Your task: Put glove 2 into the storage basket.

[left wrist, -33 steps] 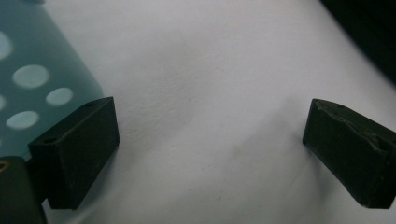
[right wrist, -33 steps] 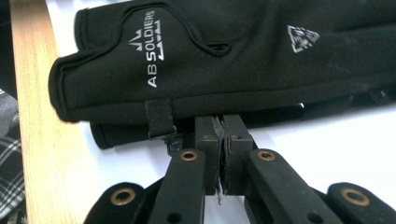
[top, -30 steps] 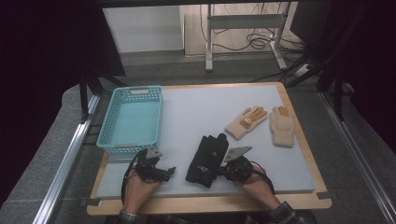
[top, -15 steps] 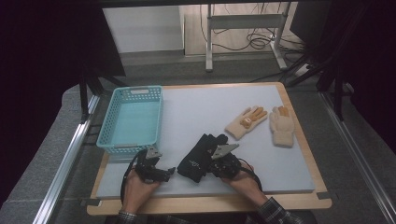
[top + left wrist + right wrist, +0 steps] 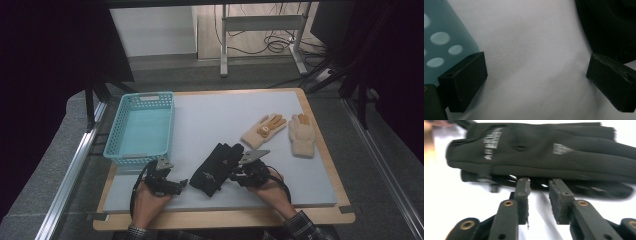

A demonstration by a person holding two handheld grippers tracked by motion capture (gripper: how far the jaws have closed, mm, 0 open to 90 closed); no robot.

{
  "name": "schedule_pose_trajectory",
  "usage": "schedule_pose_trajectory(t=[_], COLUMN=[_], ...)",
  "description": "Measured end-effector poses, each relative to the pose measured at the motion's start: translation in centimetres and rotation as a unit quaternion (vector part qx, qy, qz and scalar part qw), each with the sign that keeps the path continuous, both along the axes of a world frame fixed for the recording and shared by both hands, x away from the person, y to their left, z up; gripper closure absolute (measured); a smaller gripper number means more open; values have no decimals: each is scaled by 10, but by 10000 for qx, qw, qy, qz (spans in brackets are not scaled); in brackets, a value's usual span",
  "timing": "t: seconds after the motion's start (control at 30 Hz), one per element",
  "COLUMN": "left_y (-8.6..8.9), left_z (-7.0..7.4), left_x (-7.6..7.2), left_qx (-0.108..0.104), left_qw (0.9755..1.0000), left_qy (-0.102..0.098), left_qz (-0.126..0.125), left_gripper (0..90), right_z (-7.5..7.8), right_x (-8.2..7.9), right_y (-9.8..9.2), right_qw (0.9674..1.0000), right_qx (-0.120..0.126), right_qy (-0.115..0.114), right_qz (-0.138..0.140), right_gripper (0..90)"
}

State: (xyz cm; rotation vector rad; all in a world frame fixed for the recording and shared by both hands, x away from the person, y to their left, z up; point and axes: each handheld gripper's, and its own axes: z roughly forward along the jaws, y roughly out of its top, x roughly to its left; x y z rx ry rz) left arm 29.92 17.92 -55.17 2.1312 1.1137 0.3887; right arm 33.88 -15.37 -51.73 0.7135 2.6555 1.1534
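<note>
Where the person's forearms enter at six o'clock in the high view, the left gripper [image 5: 176,186] rests on the grey mat [image 5: 215,120] and the right gripper [image 5: 239,176] sits at the near edge of the black gloves [image 5: 218,167]. The right gripper view adds what that view hides: the jaws have just been opening, a narrow gap between them, their tips just short of the stacked gloves [image 5: 544,152], nothing pinched. The left gripper view shows its own jaws released wide over bare mat [image 5: 529,50], the basket's [image 5: 441,45] wall at nine o'clock. Farther off, the teal basket [image 5: 141,127] lies at eleven o'clock and two cream gloves [image 5: 285,132] at one o'clock.
</note>
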Motion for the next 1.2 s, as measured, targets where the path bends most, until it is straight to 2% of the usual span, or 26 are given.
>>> schedule_pose_trajectory(t=[0.2, 0.3, 0.4, 0.47, 0.6, 0.8, 0.9, 1.2], left_y=[0, 0, 0, 0, 0, 0, 0, 0], left_z=[0, 0, 0, 0, 0, 0, 0, 0], left_x=[0, 0, 0, -1, -1, -1, 0, 0], left_qx=[-2, 1, 4, 18, 17, 11, 11, -2], left_qw=[10000, 10000, 10000, 10000, 10000, 10000, 10000, 10000], left_qy=[-10, -15, -20, -24, -32, -21, -21, -17], left_qz=[3, 2, 4, 5, 10, 5, 2, -1], left_gripper=[34, 34, 34, 35, 36, 36, 35, 35], right_z=[5, 6, 4, 2, -2, -10, -13, -14], right_x=[9, 13, 16, 18, 19, 22, 21, 20], right_y=[-35, -53, -68, -78, -90, -98, -101, -100], right_qw=[9981, 9958, 9932, 9913, 9878, 9852, 9853, 9850], right_qx=[119, 55, 24, -98, -195, -308, -216, -231], right_qy=[-93, -134, -176, -214, -273, -266, -329, -376], right_qz=[-594, -899, -1147, -1296, -1518, -1664, -1660, -1668], right_gripper=[437, 352, 297, 270, 240, 211, 209, 208])
